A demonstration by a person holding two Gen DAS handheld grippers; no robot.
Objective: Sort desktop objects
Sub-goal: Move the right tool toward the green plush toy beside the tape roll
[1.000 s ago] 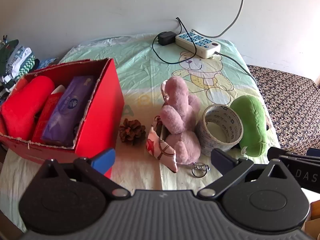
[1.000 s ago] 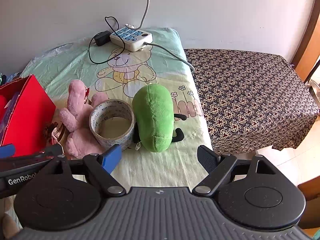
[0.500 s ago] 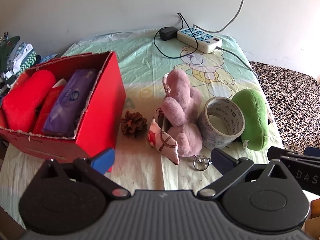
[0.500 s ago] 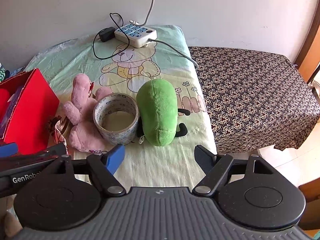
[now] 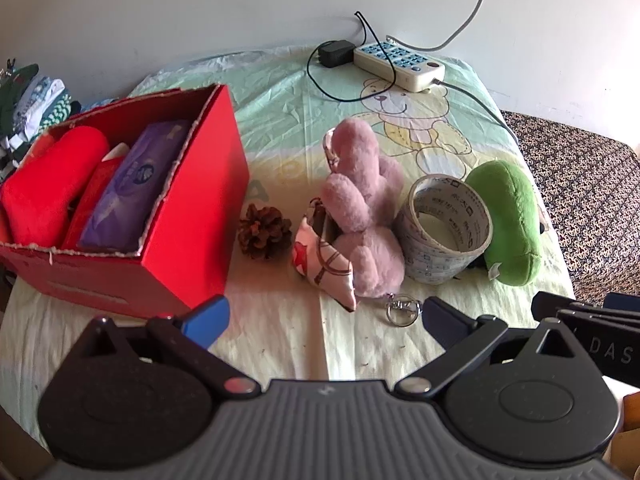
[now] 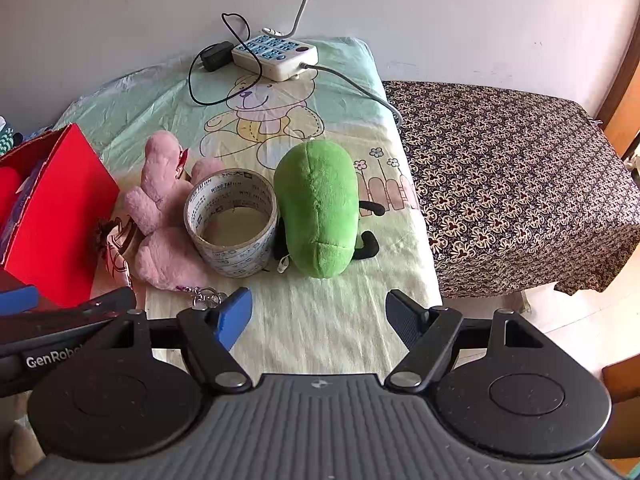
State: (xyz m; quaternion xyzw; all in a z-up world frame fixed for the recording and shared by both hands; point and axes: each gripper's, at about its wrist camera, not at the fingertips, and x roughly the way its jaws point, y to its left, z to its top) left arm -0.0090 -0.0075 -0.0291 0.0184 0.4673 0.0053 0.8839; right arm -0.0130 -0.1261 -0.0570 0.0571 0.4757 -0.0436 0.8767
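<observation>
A red cardboard box (image 5: 200, 216) stands at the left of the table, holding a red plush (image 5: 48, 184) and a purple tissue pack (image 5: 132, 184). To its right lie a pine cone (image 5: 264, 232), a small patterned pouch (image 5: 328, 268), a pink plush (image 5: 360, 208) with a key ring (image 5: 402, 309), a tape roll (image 5: 444, 228) and a green plush (image 5: 508, 220). My left gripper (image 5: 320, 316) is open, near the front edge, short of the pouch. My right gripper (image 6: 320, 312) is open, just short of the green plush (image 6: 318, 208) and the tape roll (image 6: 232, 224).
A white power strip (image 5: 398, 60) with a black adapter (image 5: 334, 53) and cables sits at the back by the wall. A patterned cloth surface (image 6: 508, 176) adjoins the table on the right. Folded clothes (image 5: 28, 96) are stacked at the far left.
Both grippers have drawn back slightly and tilted, so the table objects sit a little higher in each view. Nothing on the table has moved.
</observation>
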